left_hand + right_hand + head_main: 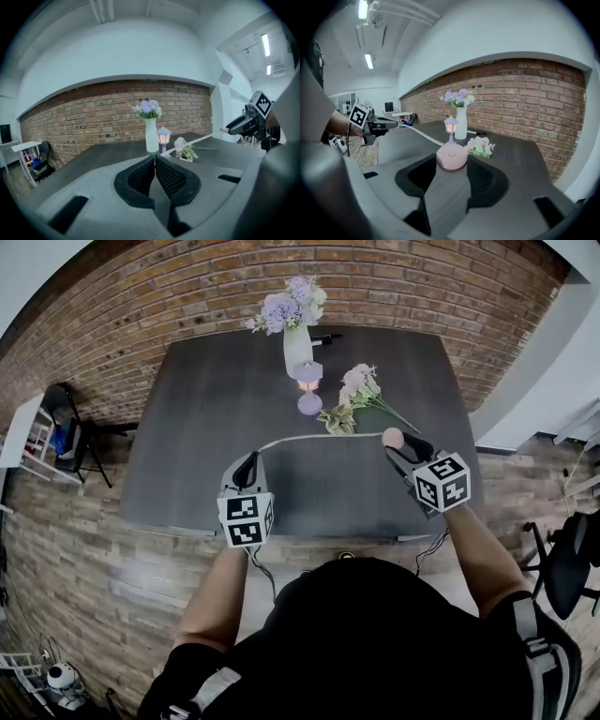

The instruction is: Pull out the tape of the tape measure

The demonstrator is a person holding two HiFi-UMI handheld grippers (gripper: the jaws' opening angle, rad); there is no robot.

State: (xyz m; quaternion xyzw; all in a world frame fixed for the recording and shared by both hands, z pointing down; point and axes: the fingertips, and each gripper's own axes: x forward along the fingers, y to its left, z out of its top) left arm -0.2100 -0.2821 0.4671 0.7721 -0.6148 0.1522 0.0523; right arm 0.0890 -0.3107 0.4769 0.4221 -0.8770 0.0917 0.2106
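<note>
Lower left of the head view: the L hand-held gripper (249, 463) is hovering over the near edge of the dark bench (187, 409) w/ its jaws pressed together. In its own view the white tape (309, 437) is running right up to the jaw tips, so it's prob. pinching the tape's free end. The end itself is too thin to make out btw the pads.

Centre of the frame: the tape is spanning in a shallow arc from L to R. The gripper views are showing it stretched in the air, not lying on the bench.

R of centre: the R hand-held gripper (405, 448) is clamping the round pink tape measure case (451, 157), w/ its jaws part-spread and pressing on both sides of it. The two grippers are being held well apart.

Progress: a good length is already out, so the pull is looking well under way, maybe nearly done. What's left, at most, is drawing the grippers further apart. Can't tell how much tape is remaining in the case.

Upper centre, not involved: a white vase (297, 348) w/ purple flowers, a small lit lantern (308, 385) and a flower sprig (356, 395) lying flat.

Writing: no brand or label is showing on the case, and the tape's markings are too small to read. The marker cubes (246, 518) are carrying only black-and-white patterns, no text.
</note>
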